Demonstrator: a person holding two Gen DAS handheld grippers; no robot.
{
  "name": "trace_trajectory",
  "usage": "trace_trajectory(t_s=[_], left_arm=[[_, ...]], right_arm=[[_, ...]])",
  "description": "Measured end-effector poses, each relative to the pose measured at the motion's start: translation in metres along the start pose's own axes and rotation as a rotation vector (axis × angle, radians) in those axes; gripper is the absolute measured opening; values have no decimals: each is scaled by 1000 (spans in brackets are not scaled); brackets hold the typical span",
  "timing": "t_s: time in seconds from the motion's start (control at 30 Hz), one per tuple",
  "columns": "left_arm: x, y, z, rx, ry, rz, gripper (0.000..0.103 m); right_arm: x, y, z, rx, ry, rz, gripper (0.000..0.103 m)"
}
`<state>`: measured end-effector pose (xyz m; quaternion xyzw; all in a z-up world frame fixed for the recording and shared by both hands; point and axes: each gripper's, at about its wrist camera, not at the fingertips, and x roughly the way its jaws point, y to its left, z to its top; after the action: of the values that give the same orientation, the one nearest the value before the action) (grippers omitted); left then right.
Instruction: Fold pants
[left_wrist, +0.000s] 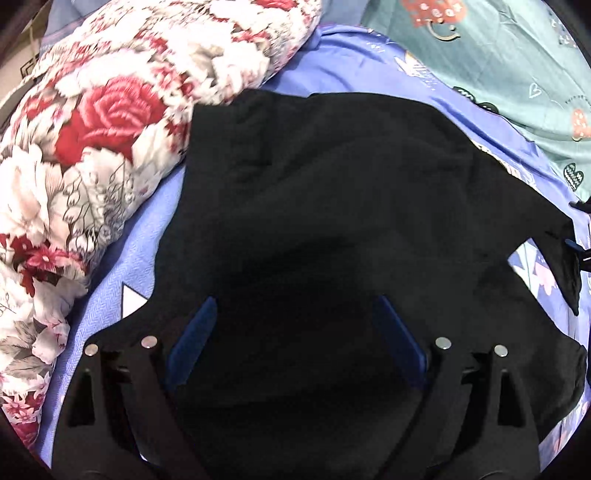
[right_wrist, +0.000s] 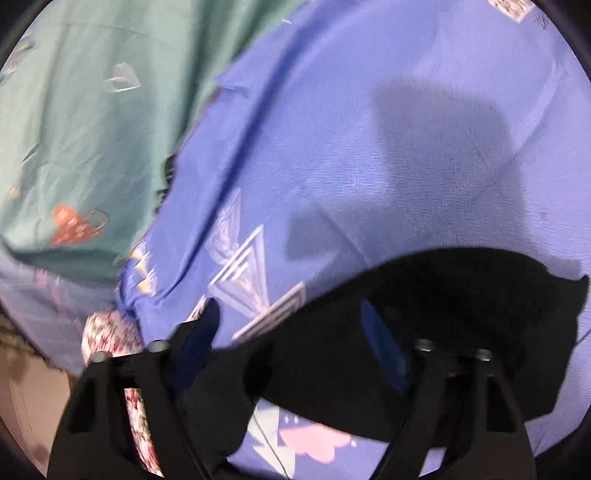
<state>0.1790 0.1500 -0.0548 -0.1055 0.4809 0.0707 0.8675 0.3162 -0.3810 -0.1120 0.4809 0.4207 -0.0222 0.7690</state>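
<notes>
Black, soft, limp pants (left_wrist: 332, 206) lie spread on a blue bedsheet (right_wrist: 369, 147) beneath 2 wide-open grippers, left (left_wrist: 295, 332) and right (right_wrist: 291, 332), best pinched at an edge.

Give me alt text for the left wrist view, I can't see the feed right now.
Black pants lie spread on a blue bedsheet, filling the middle of the view, with the left gripper open over the near edge, its blue fingers wide apart. A red floral quilt lies left, teal bedding upper right.
</notes>
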Motion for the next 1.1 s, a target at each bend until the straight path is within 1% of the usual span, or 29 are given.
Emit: trace_trajectory(t_s=[0.03,0.07,0.1,0.13,0.2,0.23,0.27,0.3,0.33,0.4,0.43,0.47,0.5,0.53,0.57,0.6,0.63,0.67,0.7,0.73,0.77,0.8,0.83,0.87,0.9,0.97,1.0,1.03,1.1], left_arm=[[0,1,-1,-4,1,-4,89],[0,3,0,-6,1,-7,89],[-1,4,0,-6,-1,-10,89],[-3,4,1,-6,-5,-9,89],[-7,6,2,-4,-18,-7,89],[-9,6,4,-3,-28,-8,89],[-11,7,7,-1,-37,-6,89],[-11,8,9,-1,-41,-2,89],[-12,9,11,-4,-47,2,89],[-13,14,12,-20,-52,-2,89],[-12,17,12,-35,-50,-6,90],[-10,19,12,-44,-45,-7,90],[-8,22,11,-53,-36,-5,89],[-6,23,10,-56,-27,-2,89],[-5,23,9,-55,-21,2,89],[-4,24,8,-49,-15,10,89],[-4,23,8,-45,-15,15,89],[-5,23,8,-42,-16,18,89],[-6,23,8,-45,-18,22,89],[-8,23,8,-54,-20,22,89],[-10,24,8,-66,-22,19,89],[-12,24,8,-77,-27,15,89],[-14,24,8,-90,-32,12,90],[-16,23,7,-97,-35,14,90],[-17,22,5,-102,-36,18,91],[-18,20,4,-101,-32,28,91],[-18,18,2,-97,-26,35,91],[-19,17,2,-94,-23,38,91],[-21,15,0,-88,-22,48,91]], right_arm=[[4,-1,2,14,5,-26,44],[7,-4,4,32,1,-58,21],[7,-4,5,31,-16,-74,10],[2,-2,6,8,-36,-83,4],[-28,14,3,-85,-146,-63,2],[-47,27,-2,-176,-219,-61,2],[-68,44,-13,-307,-303,-57,2],[-80,52,-24,-390,-342,-62,2],[-92,51,-36,-437,-355,-79,2],[-104,32,-52,-452,-331,-68,3],[-106,18,-60,-455,-312,-76,7],[-104,-3,-71,-462,-269,-107,16],[-97,-24,-81,-469,-202,-140,19],[-86,-51,-93,-462,-78,-191,21],[-77,-69,-101,-434,16,-221,21],[-75,-86,-108,-392,80,-203,20],[-84,-94,-111,-378,63,-162,23],[-97,-100,-109,-364,47,-161,23],[-109,-102,-105,-352,2,-158,23],[-121,-102,-98,-344,-52,-152,41],[-135,-99,-86,-338,-139,-158,74],[-142,-94,-77,-334,-214,-182,84],[-147,-91,-70,-334,-284,-209,88],[-146,-83,-56,-352,-338,-229,88],[-140,-78,-43,-364,-349,-228,88],[-121,-72,-19,-345,-339,-250,88],[-104,-70,-3,-335,-294,-252,88],[-94,-73,6,-330,-256,-247,88],[-63,-73,24,-330,-103,-202,87]])
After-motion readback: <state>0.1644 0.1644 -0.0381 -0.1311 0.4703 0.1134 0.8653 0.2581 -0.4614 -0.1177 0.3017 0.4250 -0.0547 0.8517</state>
